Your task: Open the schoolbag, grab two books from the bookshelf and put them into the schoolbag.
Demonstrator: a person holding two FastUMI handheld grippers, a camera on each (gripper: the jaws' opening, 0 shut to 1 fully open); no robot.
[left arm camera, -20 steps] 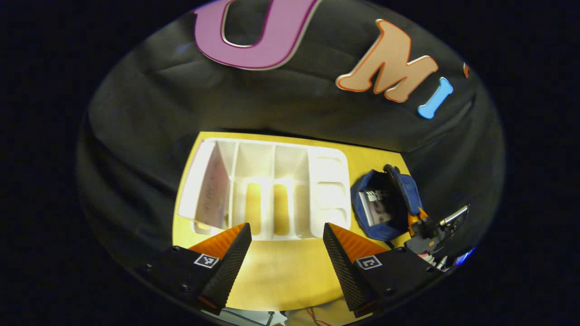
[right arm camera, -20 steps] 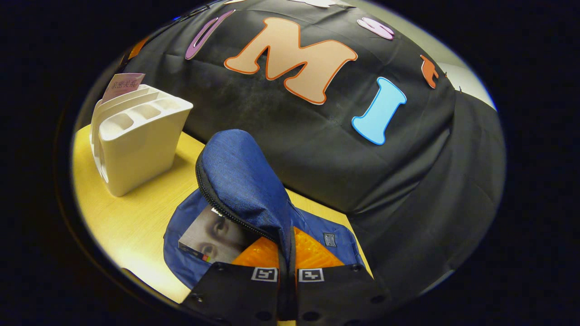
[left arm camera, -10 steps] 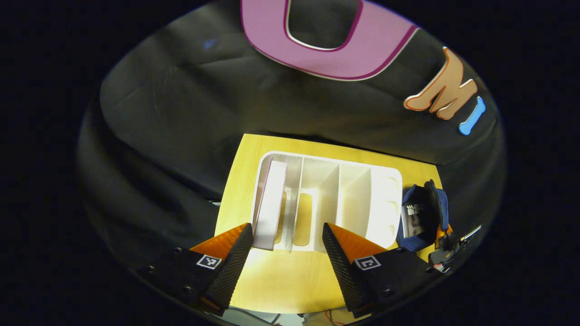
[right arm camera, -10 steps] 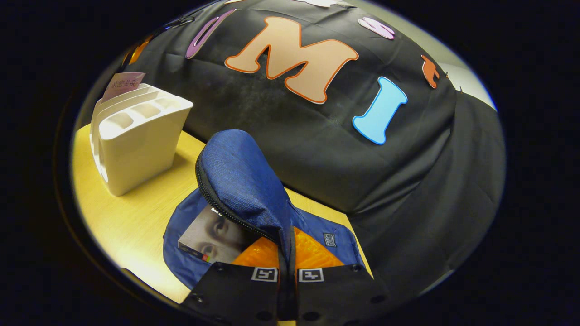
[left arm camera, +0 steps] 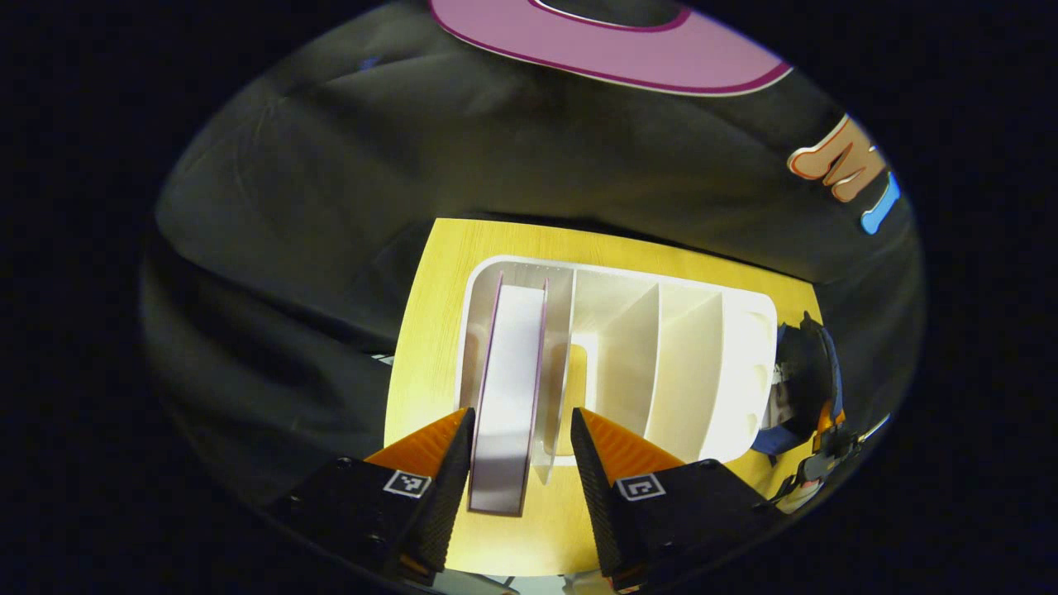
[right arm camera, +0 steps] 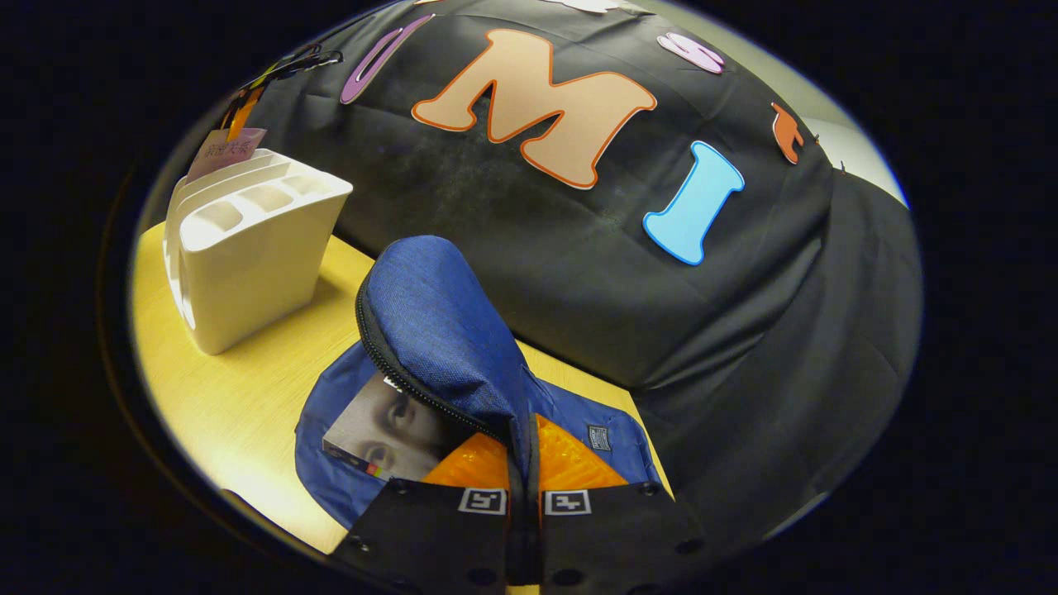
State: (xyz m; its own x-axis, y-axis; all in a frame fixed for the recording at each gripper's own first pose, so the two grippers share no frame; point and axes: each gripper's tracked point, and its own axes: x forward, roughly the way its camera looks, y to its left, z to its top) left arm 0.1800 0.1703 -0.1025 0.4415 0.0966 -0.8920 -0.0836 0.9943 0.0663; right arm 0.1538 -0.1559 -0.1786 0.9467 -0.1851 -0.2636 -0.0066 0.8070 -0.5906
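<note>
On the table (left arm camera: pixel 430 281), the white bookshelf (left arm camera: pixel 702 364) holds a book (left arm camera: pixel 512 388) upright in its end slot, between the open left gripper's (left arm camera: pixel 519 463) fingers, while beside the bookshelf the right gripper (right arm camera: pixel 524 463) pinches the schoolbag's (right arm camera: pixel 347 487) flap (right arm camera: pixel 438 322), another book (right arm camera: pixel 380 430) inside.

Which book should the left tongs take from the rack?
On the yellow wooden table stands a white plastic slotted bookshelf. In its end slot farthest from the blue fabric schoolbag stands a thick purple-covered book, the sole book there, between the left tongs.
</note>
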